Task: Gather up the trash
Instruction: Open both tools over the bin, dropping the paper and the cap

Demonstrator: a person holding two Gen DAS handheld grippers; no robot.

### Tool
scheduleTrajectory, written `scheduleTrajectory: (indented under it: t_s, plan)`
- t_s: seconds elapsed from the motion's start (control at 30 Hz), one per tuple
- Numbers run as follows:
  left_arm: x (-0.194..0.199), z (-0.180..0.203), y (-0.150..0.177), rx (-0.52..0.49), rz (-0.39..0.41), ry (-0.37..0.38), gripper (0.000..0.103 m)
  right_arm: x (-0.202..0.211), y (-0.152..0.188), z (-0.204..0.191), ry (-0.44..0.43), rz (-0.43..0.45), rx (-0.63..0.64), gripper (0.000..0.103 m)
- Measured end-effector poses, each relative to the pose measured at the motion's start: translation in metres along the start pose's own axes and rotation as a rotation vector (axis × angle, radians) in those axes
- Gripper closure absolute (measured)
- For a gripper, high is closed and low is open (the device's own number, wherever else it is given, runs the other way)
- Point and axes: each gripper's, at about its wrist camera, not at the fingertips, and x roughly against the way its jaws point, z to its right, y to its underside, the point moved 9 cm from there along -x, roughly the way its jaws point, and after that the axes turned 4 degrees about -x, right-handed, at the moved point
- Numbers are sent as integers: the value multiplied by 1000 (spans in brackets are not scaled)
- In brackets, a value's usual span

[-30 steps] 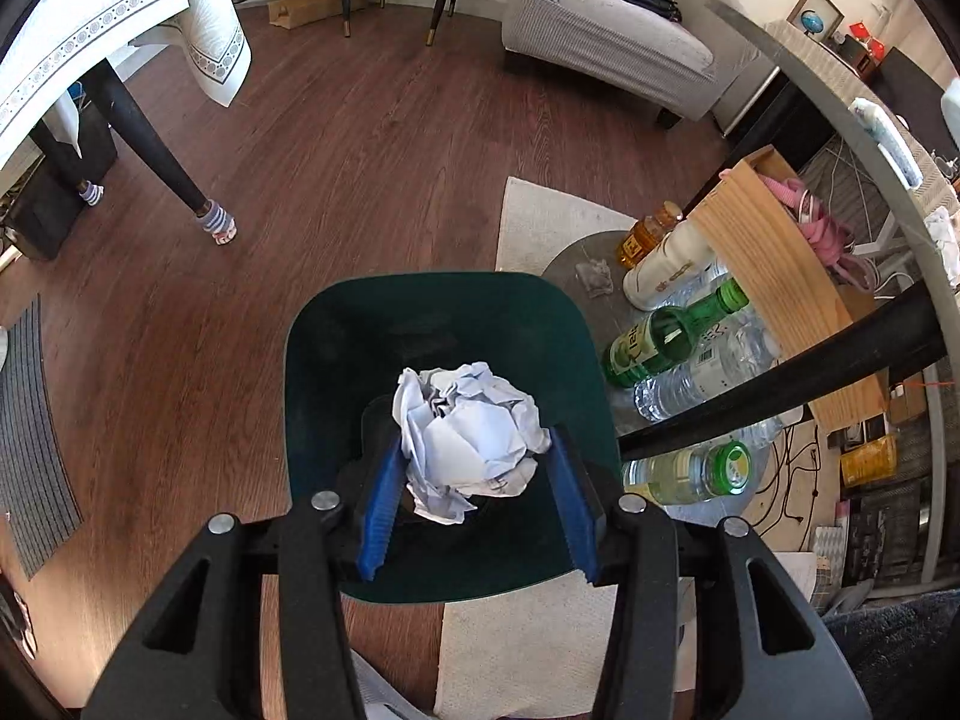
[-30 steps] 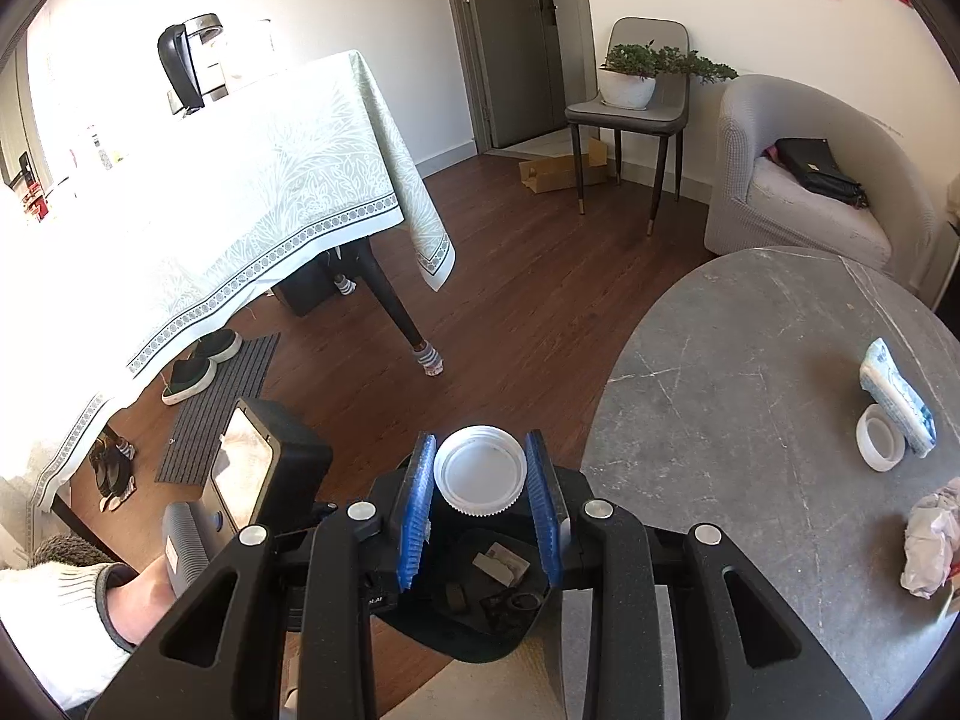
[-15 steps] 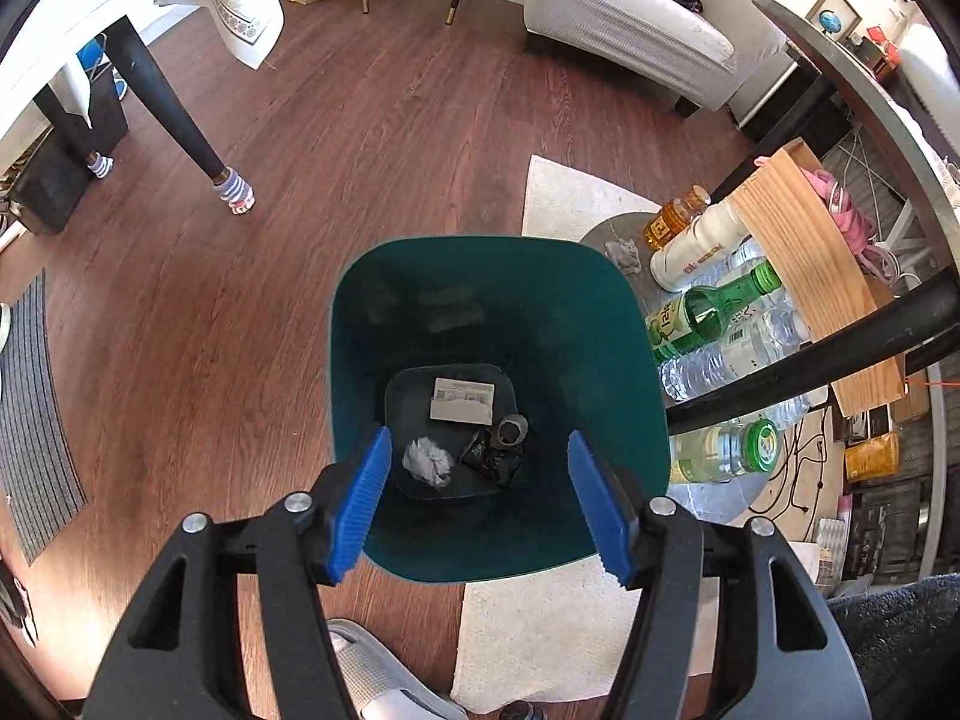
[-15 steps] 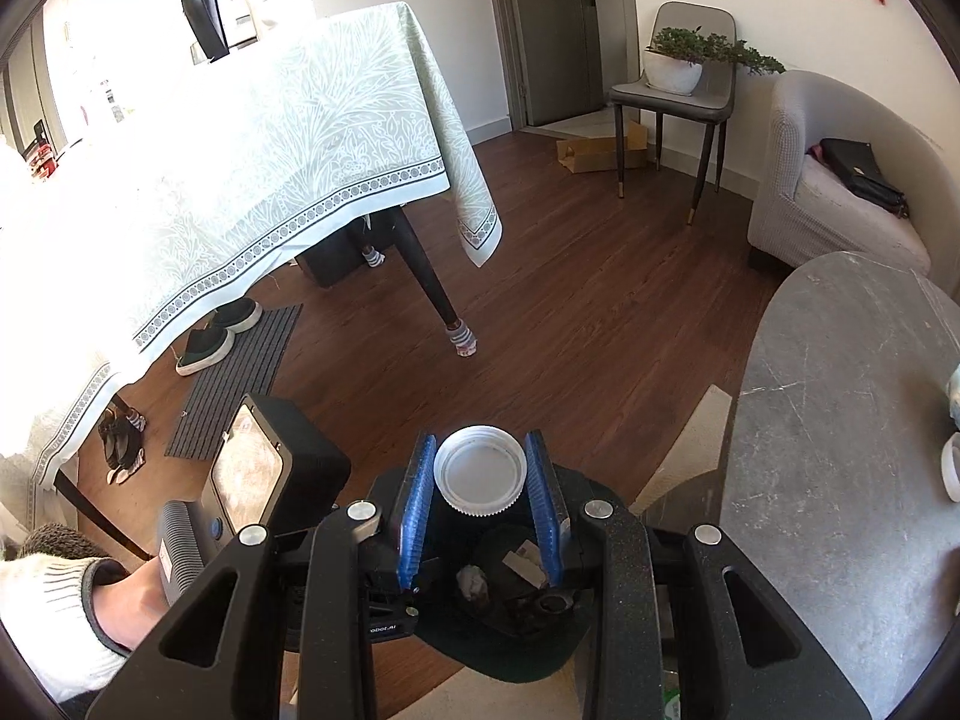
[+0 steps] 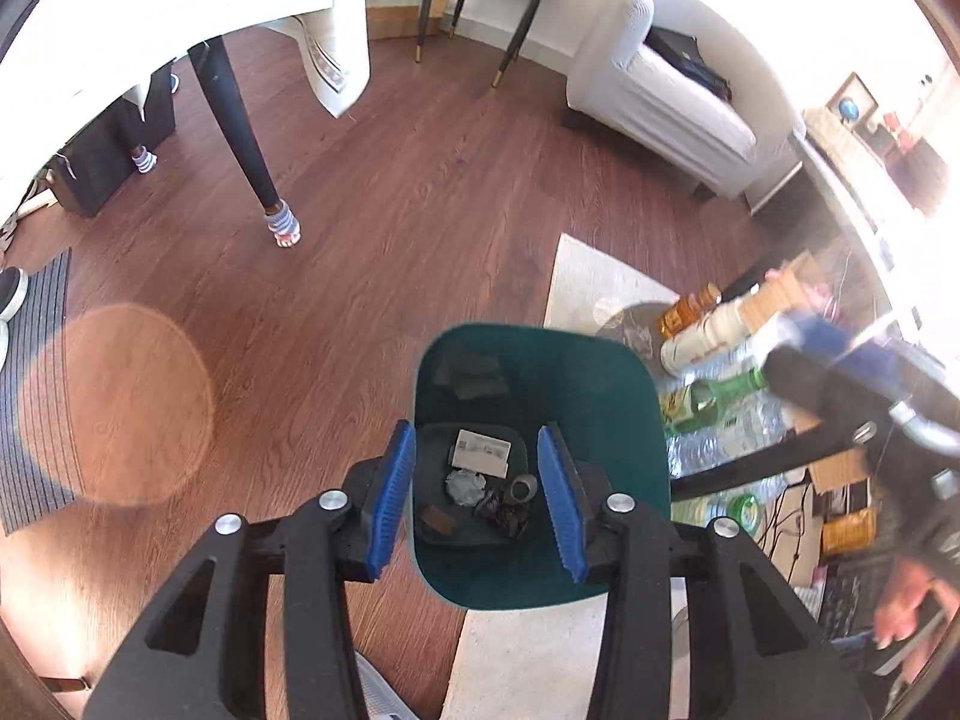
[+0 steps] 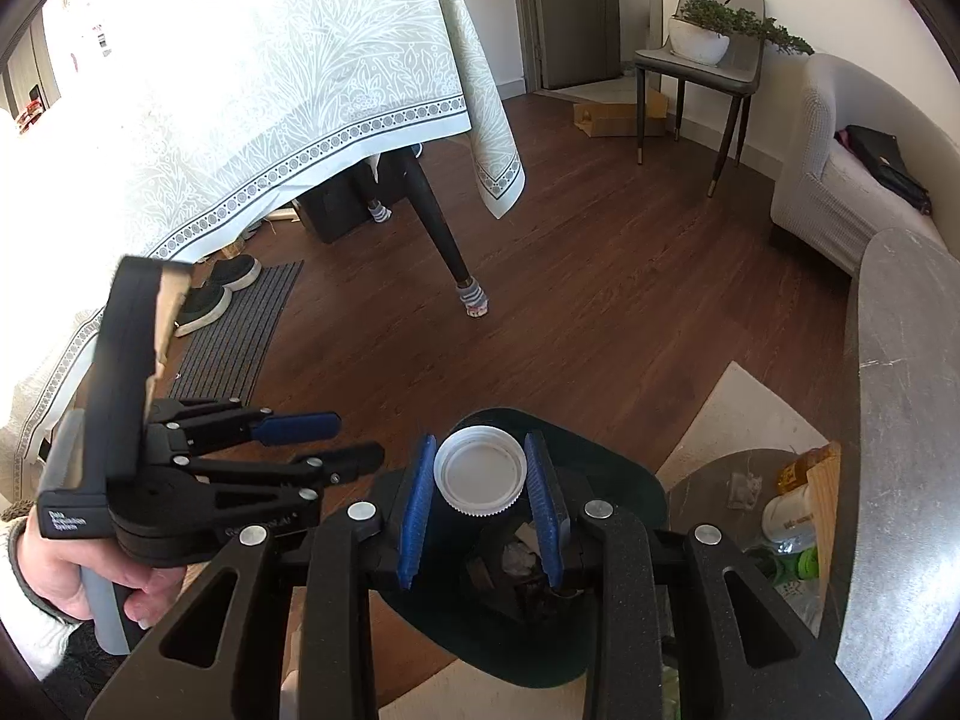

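Note:
A dark green bin (image 5: 540, 348) stands on the wood floor, with a crumpled paper ball (image 5: 465, 487), a card and small scraps at its bottom. My left gripper (image 5: 477, 501) hovers over the bin's near left side. Its jaws are closing with nothing between them. In the right wrist view the left gripper (image 6: 324, 441) sits left of the bin (image 6: 606, 456), held by a hand (image 6: 72, 576). My right gripper (image 6: 479, 480) is shut on a white round lid (image 6: 480, 471) directly above the bin. In the left wrist view the right gripper (image 5: 816, 354) shows blurred at the right.
Several bottles (image 5: 708, 396) lie on a low round stand right of the bin, beside a wooden board. A grey marble table (image 6: 894, 420) rises at the right. A pale rug (image 5: 600, 282), a dining table leg (image 6: 444, 240), an armchair (image 5: 666, 102) and shoes (image 6: 210, 294) surround it.
My left gripper let go of the paper ball, which now lies in the bin, and drew back to the left. My right gripper carried the lid from beside the marble table to over the bin.

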Motion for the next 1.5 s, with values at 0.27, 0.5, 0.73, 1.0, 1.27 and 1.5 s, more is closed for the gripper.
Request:
scheduleTrajectory:
  t_s: [0.27,0.5,0.73,1.0,1.27,1.5]
  plan:
    - [37,-11,-26,27,101,16,68,-38,25,1,12,-100,5,72]
    - [58,4,-43,2,152,58,71,-68,56,4,32,-203,30,72]
    - [77,18,-59,-20,208,73,71,-79,75,6,43,-270,52,69]
    - [96,27,-73,-15,259,93,71,-79,98,10,101,-329,112,48]
    - [112,38,-87,-50,315,49,71,-48,85,5,31,-242,111,48]
    - [118,48,-97,-54,341,55,71,-4,56,-11,-3,-125,134,48]
